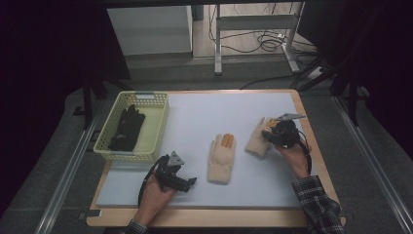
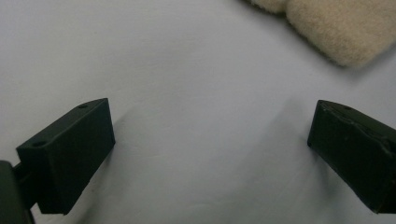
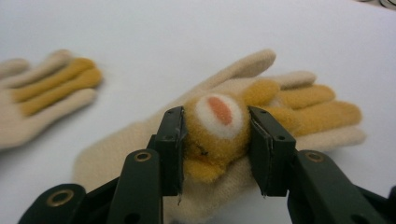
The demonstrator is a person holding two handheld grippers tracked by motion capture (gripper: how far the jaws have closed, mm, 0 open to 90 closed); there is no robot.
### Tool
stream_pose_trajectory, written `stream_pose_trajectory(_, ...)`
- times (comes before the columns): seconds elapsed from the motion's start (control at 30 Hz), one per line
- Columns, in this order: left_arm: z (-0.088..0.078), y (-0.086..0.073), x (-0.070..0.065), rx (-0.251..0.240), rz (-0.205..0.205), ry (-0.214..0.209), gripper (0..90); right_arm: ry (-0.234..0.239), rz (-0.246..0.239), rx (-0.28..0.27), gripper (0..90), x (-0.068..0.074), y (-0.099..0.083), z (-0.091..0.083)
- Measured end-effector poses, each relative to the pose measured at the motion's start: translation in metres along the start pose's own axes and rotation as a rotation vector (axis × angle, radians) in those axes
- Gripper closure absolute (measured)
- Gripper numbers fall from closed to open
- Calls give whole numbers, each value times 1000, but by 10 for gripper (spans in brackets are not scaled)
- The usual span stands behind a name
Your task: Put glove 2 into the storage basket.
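Your right hand-held gripper (image 3: pixel 215 140) was clamped on the little orange lump on the back of the right cream glove (image 3: pixel 224 154). Its 2 black jaws pressed on that fuzzy lump from both sides, and the lump had a white and pink spot on top. In the high view your right hand-held gripper (image 1: pixel 278 132) sat right on that glove (image 1: pixel 257 139), so the glove lay just under it and touching it.

That glove lay on the pale mat (image 1: pixel 195 122) on the bench (image 1: pixel 311 141), to the right of the other cream glove (image 1: pixel 222 158). The 2 gloves were near each other but not touching. The held glove's long way ran from cuff to fingertips, with the fingers pointing away from you and its cuff nearest you. Your right hand was much nearer to it than your left.

Your left hand-held gripper (image 1: pixel 175 176) rested low on the mat, left of the middle glove. Its jaws stood wide apart with nothing between them.

The yellow basket (image 1: pixel 158 127), with dark gloves (image 1: pixel 127 127) in it, stood far to the left of the held glove. I think a lift would come next, and the glove might dangle from that small lump.
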State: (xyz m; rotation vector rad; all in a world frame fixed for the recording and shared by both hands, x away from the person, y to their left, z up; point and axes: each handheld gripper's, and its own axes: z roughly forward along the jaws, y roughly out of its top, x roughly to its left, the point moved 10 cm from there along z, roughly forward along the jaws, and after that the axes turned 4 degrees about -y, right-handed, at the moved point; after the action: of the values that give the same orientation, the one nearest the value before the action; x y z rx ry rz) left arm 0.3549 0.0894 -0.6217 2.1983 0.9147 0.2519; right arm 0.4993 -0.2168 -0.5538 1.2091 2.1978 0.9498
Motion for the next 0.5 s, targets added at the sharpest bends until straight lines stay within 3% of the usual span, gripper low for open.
stream_pose_trajectory(0.2,0,0,0,0,0,0,7,48,-37,-27,584,21,12,-21)
stream_pose_trajectory(0.5,0,0,0,0,2,1,7,168,-68,-83,581,67,31,-49)
